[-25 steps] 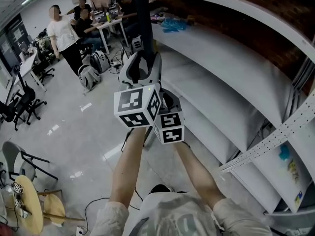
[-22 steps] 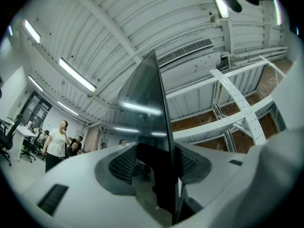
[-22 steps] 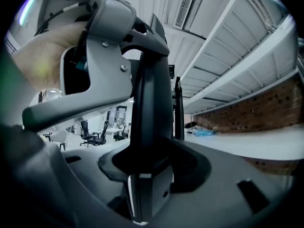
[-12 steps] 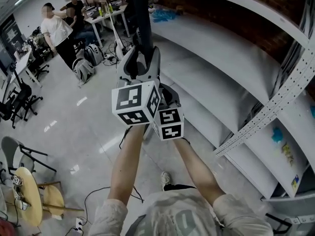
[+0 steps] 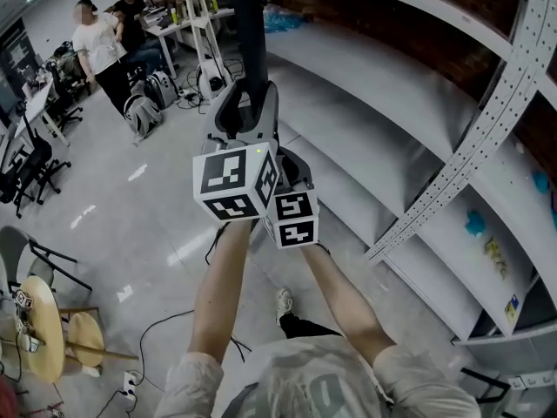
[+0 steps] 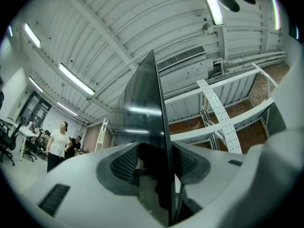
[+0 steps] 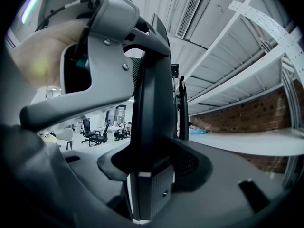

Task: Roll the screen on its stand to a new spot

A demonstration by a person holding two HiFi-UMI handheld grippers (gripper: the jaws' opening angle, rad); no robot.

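**Item: screen point(image 5: 248, 24) on stand, clamped by both grippers, beside white shelving rack point(image 5: 374, 103).**

Detail: screen is dark, upright and seen edge-on, standing near the rack's open front but apart from it. The left gripper point(image 5: 247, 104) is the upper of the two; its jaws have just been closing, with the thin screen edge between them and the pads pressed on it. The right gripper point(image 7: 149, 167) sits just below the left; its jaws have just eased wider, yet its pads bear on both faces of the screen's thicker lower part. People point(image 5: 96, 46) and a desk point(image 5: 187, 16) are well away from the rack.
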